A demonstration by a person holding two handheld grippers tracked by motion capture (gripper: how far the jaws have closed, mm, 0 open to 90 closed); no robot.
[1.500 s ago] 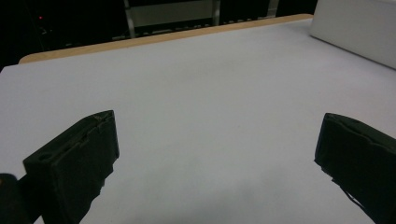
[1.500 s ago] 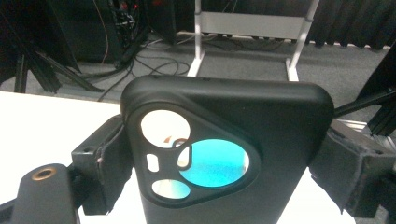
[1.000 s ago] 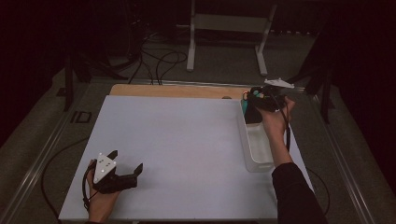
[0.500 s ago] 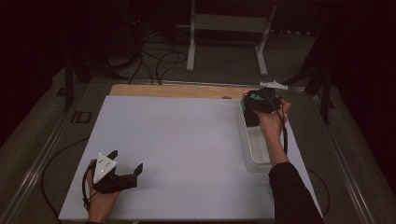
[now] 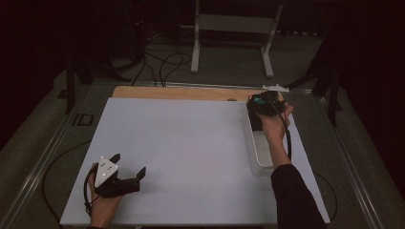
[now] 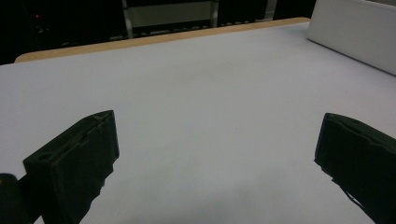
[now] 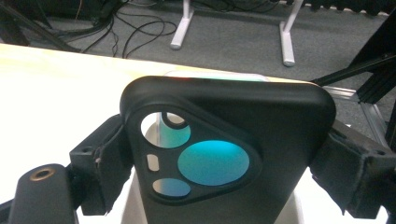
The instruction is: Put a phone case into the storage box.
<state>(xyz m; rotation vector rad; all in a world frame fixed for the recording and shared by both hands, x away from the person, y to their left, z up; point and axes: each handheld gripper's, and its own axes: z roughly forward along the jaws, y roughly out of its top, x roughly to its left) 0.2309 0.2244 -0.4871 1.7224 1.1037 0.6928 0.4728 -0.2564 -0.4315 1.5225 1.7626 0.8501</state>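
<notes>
- Closest to the camera in the high view: the left gripper (image 5: 128, 179) sits on the white tabletop (image 5: 181, 152) near the front-left corner, with a hand (image 5: 102, 205) wrapped around the back of it and the grey three-cornered plate on top.
- Its own view shows the two black jaws spread wide, nothing but bare white surface between them. So it's gaping and empty, just resting there.
- Middle of the table is plain white board, nothing on it.
- Over on the right side there's a long white bin (image 5: 260, 148) running front to back along the table's right edge. The person's right forearm, in a dark sleeve (image 5: 293, 195), reaches up alongside it.
- The right gripper (image 5: 261, 106) is at the far end of that bin, held above it, well apart from the left one.
- In the right gripper view the jaws are pressed against both side edges of a black phone case (image 7: 233, 154), so it's clamped on that. The case faces the camera with its camera cut-out showing, teal tint through the holes.
- The white bin (image 7: 140, 205) is just below the case in that view; can't tell if the case touches it.
- Beyond that: the wooden strip (image 5: 176, 93) at the table's far edge, then grey floor with cables and a white stand (image 5: 234, 28).
</notes>
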